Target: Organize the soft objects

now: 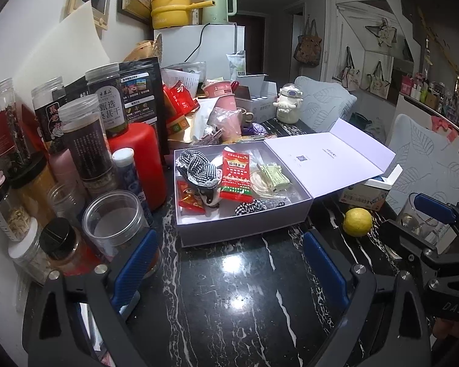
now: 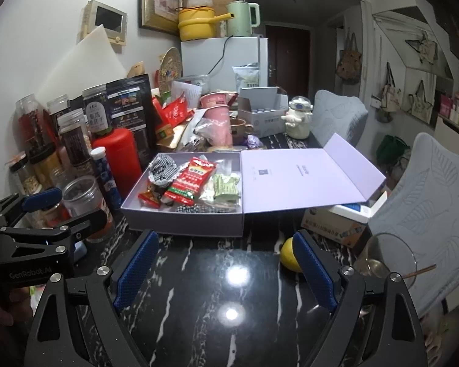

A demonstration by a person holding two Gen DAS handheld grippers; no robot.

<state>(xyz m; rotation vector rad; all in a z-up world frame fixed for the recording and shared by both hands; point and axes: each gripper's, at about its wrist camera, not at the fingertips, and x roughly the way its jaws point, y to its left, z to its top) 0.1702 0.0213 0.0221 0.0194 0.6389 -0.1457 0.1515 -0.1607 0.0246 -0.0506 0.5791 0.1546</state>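
An open lilac box [image 1: 238,229] [image 2: 183,223] sits on the black marble table, its lid [image 1: 330,159] [image 2: 303,177] folded back to the right. Inside lie black-and-white checked fabric pieces [image 1: 195,165] [image 2: 163,168], a checked scrunchie [image 1: 249,207], a red snack packet [image 1: 236,174] [image 2: 192,180], a green packet [image 1: 274,177] [image 2: 226,186] and a small red wrapper [image 1: 189,200]. My left gripper [image 1: 229,272] is open and empty, just in front of the box. My right gripper [image 2: 226,272] is open and empty, in front of the box's right part.
Jars and bottles [image 1: 85,140] and a red canister [image 1: 140,165] crowd the left. A lemon [image 1: 357,221] [image 2: 289,255], a glass [image 2: 388,257] and a carton [image 2: 333,224] stand right of the box. Cups, packets and a white figurine [image 1: 287,104] lie behind. Cushioned chairs [image 2: 428,189] stand at right.
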